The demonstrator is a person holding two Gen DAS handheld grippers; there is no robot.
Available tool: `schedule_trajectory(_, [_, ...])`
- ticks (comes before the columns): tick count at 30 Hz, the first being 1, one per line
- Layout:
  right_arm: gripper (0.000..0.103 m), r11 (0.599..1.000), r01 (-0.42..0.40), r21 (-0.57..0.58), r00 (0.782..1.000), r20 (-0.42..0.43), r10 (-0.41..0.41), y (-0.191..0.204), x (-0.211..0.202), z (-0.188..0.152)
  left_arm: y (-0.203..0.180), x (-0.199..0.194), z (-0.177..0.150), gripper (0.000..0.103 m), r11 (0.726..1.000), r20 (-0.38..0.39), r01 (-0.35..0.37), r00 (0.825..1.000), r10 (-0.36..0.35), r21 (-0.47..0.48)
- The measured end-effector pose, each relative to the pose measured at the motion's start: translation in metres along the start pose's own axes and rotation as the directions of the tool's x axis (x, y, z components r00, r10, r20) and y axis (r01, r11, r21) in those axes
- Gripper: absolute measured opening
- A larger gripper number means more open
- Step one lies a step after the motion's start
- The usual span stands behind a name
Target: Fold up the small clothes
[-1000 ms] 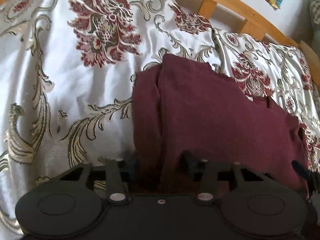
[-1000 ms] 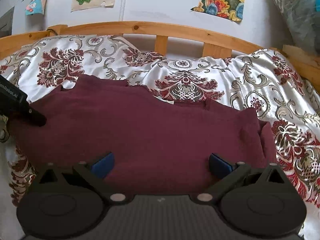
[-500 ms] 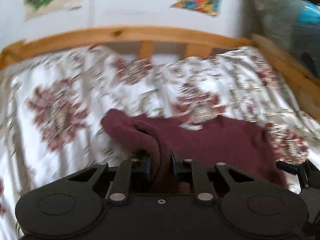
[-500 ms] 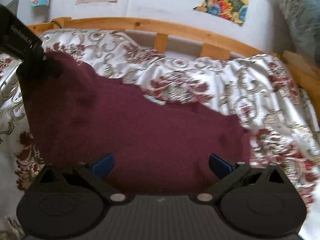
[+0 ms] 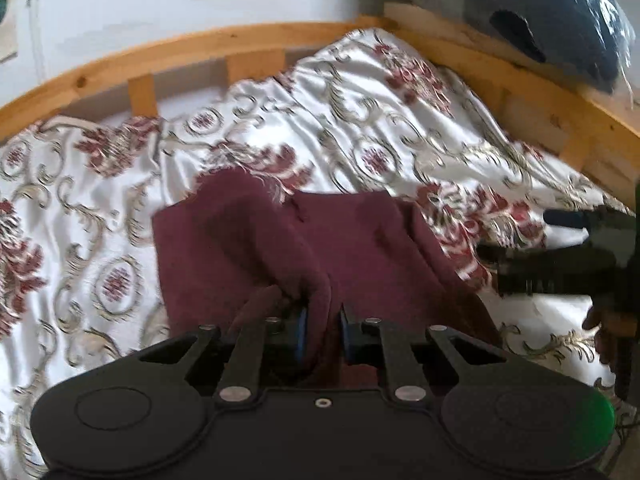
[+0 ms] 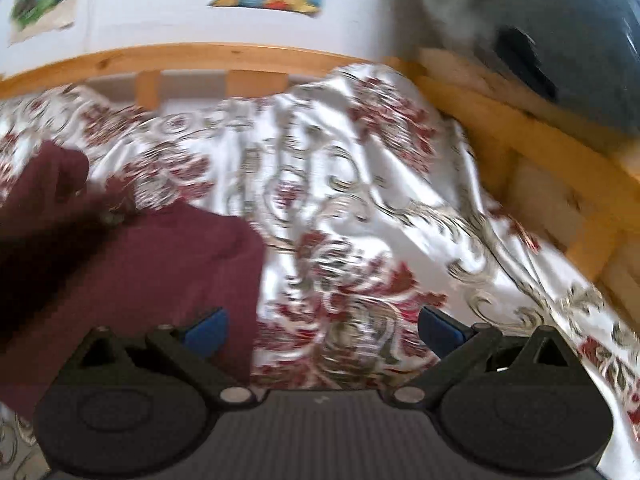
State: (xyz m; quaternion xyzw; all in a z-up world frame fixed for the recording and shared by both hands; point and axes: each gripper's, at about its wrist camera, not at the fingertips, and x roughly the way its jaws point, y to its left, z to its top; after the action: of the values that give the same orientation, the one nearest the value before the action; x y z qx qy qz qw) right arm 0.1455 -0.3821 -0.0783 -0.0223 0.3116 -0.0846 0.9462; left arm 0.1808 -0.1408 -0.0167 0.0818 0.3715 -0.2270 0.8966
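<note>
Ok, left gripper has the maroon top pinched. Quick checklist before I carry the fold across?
1. Left gripper clamped on the maroon top, jaws having just closed on the fabric: ok.
2. Right gripper open, nothing between its pads: ok.
3. Right gripper clear of the garment: not ok, its left pad overlaps the edge.
4. Bedspread not caught in the pinch: cannot tell.
5. Layers lying flat: not ok, fabric bunched near the left gripper.

My right gripper [image 6: 322, 326] hangs with jaws spread wide over the floral bedspread [image 6: 360, 216], nothing between them. The maroon garment [image 6: 152, 272] lies left of it; the wooden bed rail [image 6: 224, 58] runs beyond.
</note>
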Motion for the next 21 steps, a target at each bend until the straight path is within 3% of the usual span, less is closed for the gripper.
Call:
schedule_trajectory(4, [0.103, 0.998, -0.015, 0.069, 1.0, -0.024, 0.016, -0.014, 0.01, -0.002, -0.009, 0.012, -0.01, 0.018, 1.0, -0.03, -0.004, 1.0, 0.005, 0.017])
schedule_trajectory(8, [0.103, 0.995, -0.026, 0.099, 0.999, -0.021, 0.028, -0.017, 0.013, -0.003, -0.014, 0.008, -0.014, 0.025, 1.0, -0.006, 0.025, 1.0, -0.025, 0.019])
schedule_trajectory(11, [0.103, 0.992, -0.041, 0.123, 0.999, 0.005, 0.041, -0.017, 0.013, -0.003, -0.016, -0.002, -0.012, 0.044, 0.998, 0.026, 0.063, 0.998, -0.063, -0.005])
schedule_trajectory(13, [0.103, 0.989, -0.053, 0.139, 0.998, 0.027, 0.049, -0.016, 0.012, -0.002, -0.02, -0.014, -0.011, 0.067, 0.998, 0.07, 0.06, 0.996, -0.059, -0.005])
schedule_trajectory(15, [0.103, 0.984, -0.079, 0.158, 0.996, 0.063, 0.069, -0.016, 0.008, -0.002, -0.024, -0.026, -0.011, 0.082, 0.999, 0.117, 0.041, 0.992, -0.04, -0.004])
schedule_trajectory(21, [0.103, 0.931, -0.244, 0.272, 0.961, 0.193, 0.196, -0.019, 0.003, -0.006, -0.023, -0.06, -0.023, 0.102, 0.995, 0.224, -0.094, 0.971, 0.087, 0.021])
